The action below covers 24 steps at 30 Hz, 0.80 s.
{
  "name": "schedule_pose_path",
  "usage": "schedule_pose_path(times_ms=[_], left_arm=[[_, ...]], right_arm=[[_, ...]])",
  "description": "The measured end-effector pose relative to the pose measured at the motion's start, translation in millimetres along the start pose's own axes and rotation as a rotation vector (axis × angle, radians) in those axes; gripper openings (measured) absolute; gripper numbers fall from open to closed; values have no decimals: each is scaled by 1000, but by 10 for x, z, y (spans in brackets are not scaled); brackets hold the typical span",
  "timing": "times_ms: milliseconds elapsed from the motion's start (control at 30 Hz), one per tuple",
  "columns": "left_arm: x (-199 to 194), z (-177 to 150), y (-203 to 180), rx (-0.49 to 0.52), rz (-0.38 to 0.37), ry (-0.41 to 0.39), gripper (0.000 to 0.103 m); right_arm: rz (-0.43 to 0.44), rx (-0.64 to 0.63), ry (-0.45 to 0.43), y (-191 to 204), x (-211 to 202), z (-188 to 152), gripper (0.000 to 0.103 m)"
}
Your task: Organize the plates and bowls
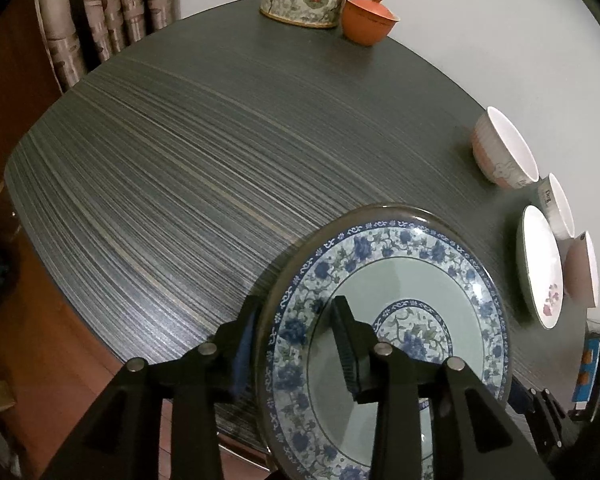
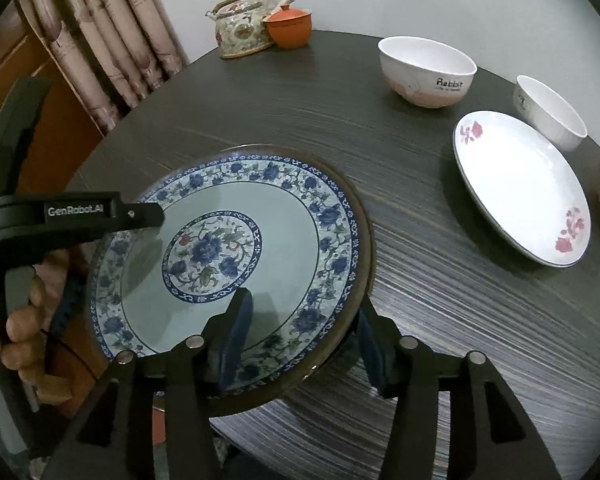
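My left tongs (image 1: 300, 344) pinch the rim of the blue plate (image 1: 420, 280). My right tongs (image 2: 300, 344) are wide open around the plate's near edge, maybe not touching.

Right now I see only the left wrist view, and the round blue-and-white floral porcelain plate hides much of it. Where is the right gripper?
Observer: The right gripper straddles the near rim of the blue-and-white floral porcelain plate, with one finger above its face and the other outside the rim. I cannot tell whether it clamps.
Operator: How does my left gripper look from that side?
Observer: The left gripper grips the plate's left rim, with one finger over the face and one beneath.
Operator: Does the white bowl with the pink base carry any text?
Observer: Yes, the white bowl with the pink base reads "Rabbit".
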<state>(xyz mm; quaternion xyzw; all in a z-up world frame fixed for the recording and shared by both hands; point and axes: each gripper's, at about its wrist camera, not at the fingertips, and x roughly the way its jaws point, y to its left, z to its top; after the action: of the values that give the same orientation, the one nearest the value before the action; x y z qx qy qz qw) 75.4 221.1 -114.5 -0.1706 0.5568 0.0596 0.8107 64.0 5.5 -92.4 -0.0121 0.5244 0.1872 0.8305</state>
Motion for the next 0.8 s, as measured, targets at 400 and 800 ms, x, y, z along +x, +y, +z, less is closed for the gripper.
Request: schedule_pose_path(times_ms=[400,800], left_arm=[[49,17,-42,12,25,4,38],[67,31,-115,29,46,-17,40]], right_arm=[[-50,-15,-3,60,-4,-4,55],[-107,-79,-6,157,42,-17,67]])
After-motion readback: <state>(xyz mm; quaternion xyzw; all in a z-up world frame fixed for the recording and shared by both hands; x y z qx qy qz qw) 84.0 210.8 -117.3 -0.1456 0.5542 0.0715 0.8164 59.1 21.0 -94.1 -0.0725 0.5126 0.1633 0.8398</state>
